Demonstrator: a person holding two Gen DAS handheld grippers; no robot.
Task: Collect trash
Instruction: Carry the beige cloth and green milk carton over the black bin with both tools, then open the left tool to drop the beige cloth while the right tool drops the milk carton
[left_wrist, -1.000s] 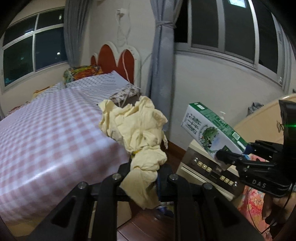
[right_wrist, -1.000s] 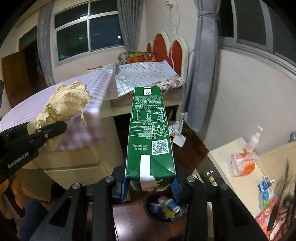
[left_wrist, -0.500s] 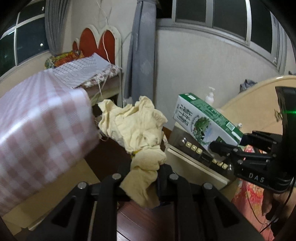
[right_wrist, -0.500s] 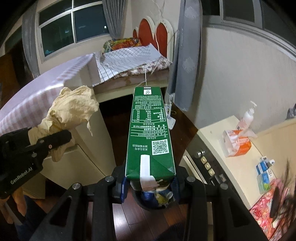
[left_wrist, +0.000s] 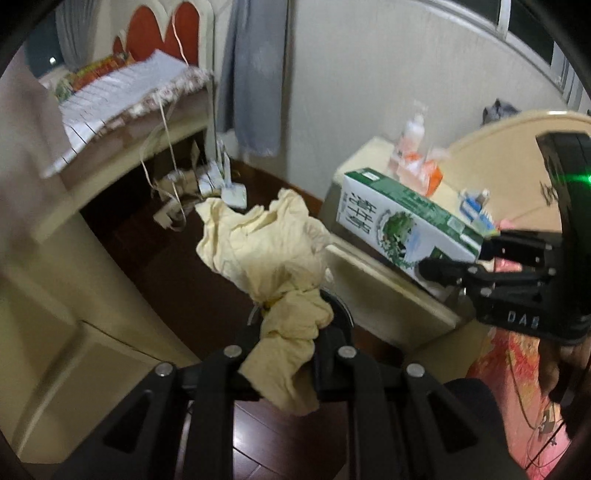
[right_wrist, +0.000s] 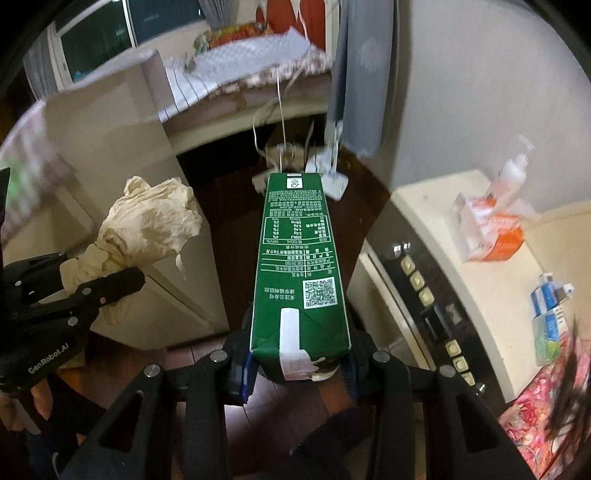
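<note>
Now we hold left tool (left_wrist: 286, 345) clenched on crumpled yellow paper (left_wrist: 269, 254), bulk sticking out past fingers, above dark wood floor (left_wrist: 177, 280). Our right tool (right_wrist: 300, 363) grips green carton (right_wrist: 299, 266) by its folded end, carton pointing forward, beside cream tabletop (right_wrist: 458, 258) with orange tissue pack (right_wrist: 491, 232).

1. A bed (left_wrist: 122, 92) with a red headboard (left_wrist: 162, 33) stands at the upper left, bedding hanging over its edge.
2. A grey curtain (left_wrist: 255, 74) hangs beside it.
3. A cream counter (right_wrist: 476, 280) carries a pump bottle (right_wrist: 515, 166), an orange tissue pack (right_wrist: 491, 230) and small blue boxes (right_wrist: 550, 295).
4. Cords (left_wrist: 170, 147) dangle to the dark wood floor (left_wrist: 177, 277).
</note>
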